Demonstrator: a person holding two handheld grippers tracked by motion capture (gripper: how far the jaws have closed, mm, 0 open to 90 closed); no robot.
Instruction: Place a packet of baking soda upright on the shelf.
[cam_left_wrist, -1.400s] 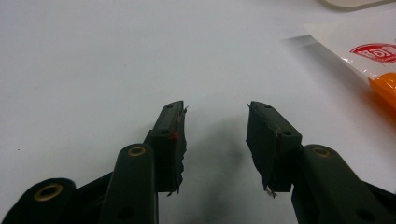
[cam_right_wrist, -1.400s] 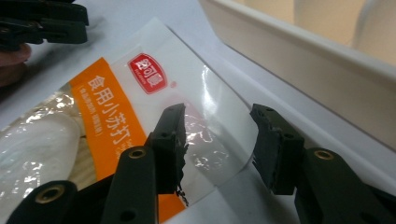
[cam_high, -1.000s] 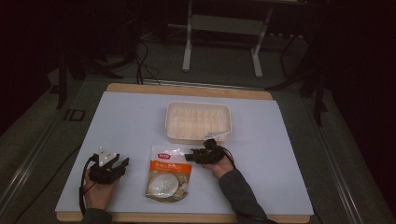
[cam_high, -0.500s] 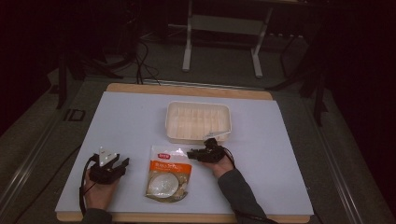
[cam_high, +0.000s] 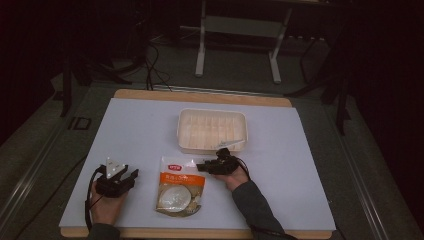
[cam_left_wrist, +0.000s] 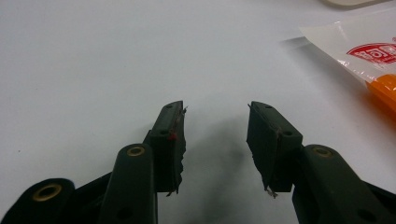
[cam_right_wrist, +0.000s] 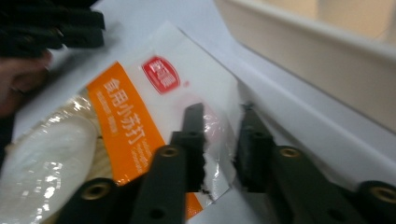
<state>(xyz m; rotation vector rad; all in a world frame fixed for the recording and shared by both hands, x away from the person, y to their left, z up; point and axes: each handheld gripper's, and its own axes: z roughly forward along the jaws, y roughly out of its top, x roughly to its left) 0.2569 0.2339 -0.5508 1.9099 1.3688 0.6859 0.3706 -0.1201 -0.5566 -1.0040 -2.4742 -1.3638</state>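
Observation:
A clear food packet (cam_high: 178, 187) with an orange band and a red logo lies flat on the white mat, near the front. My right gripper (cam_high: 201, 166) is at the packet's upper right corner. In the right gripper view the jaws (cam_right_wrist: 220, 116) stand open, a little apart, with the packet's (cam_right_wrist: 116, 126) clear edge between them. My left gripper (cam_high: 131, 176) rests at the front left, apart from the packet. It is open (cam_left_wrist: 215, 116) with only bare mat between its fingers, and the packet (cam_left_wrist: 369, 56) lies off to its right.
A shallow cream plastic tray (cam_high: 210, 148) sits behind the packet, its wall (cam_right_wrist: 317, 56) close beside the right gripper. The white mat (cam_high: 300, 170) covers a wooden tabletop. Dark floor, stands and cables lie beyond the far edge.
My right gripper has edged left onto the packet's upper right corner. The left gripper and the packet have stayed put.

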